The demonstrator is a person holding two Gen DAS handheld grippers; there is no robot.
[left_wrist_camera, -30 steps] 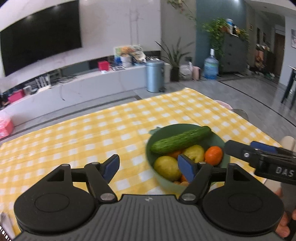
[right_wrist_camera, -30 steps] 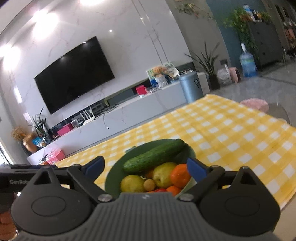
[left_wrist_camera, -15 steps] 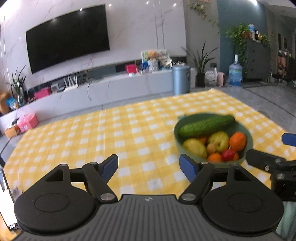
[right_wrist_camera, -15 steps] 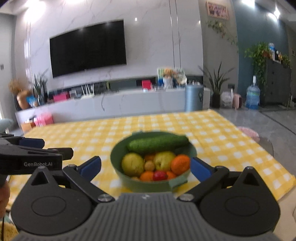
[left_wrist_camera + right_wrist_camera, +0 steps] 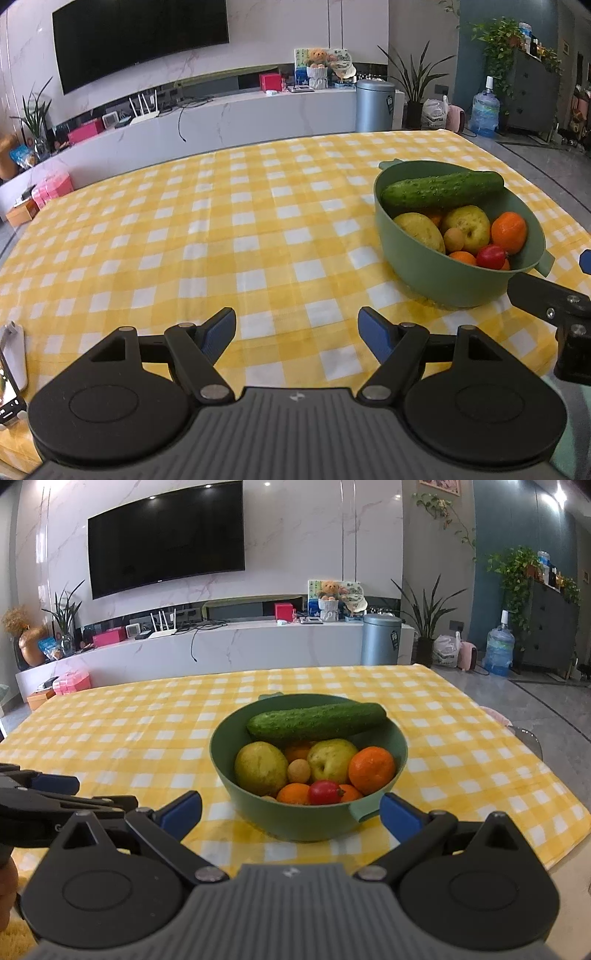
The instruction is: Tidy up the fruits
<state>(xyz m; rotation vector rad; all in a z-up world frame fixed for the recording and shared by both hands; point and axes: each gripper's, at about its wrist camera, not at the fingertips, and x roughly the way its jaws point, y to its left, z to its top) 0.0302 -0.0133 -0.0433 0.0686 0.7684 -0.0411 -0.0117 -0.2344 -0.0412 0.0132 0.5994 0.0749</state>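
Green bowl (image 5: 295, 823) held a bumpy dark cucumber (image 5: 316, 722) atop yellow, orange and red fruit; left gripper (image 5: 296, 329) and right gripper (image 5: 290, 814) gaped empty.

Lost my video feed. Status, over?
Left gripper and right gripper open, empty. Green bowl full, cucumber on top, untouched. Nothing in the way.

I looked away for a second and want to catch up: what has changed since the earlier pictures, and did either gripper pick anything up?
Both cameras drew back and levelled out. The green bowl now sits further off, right of the left gripper and centred ahead of the right gripper. Neither took hold of anything; both stand open and empty. The cucumber and the other fruit lie in the bowl as before.
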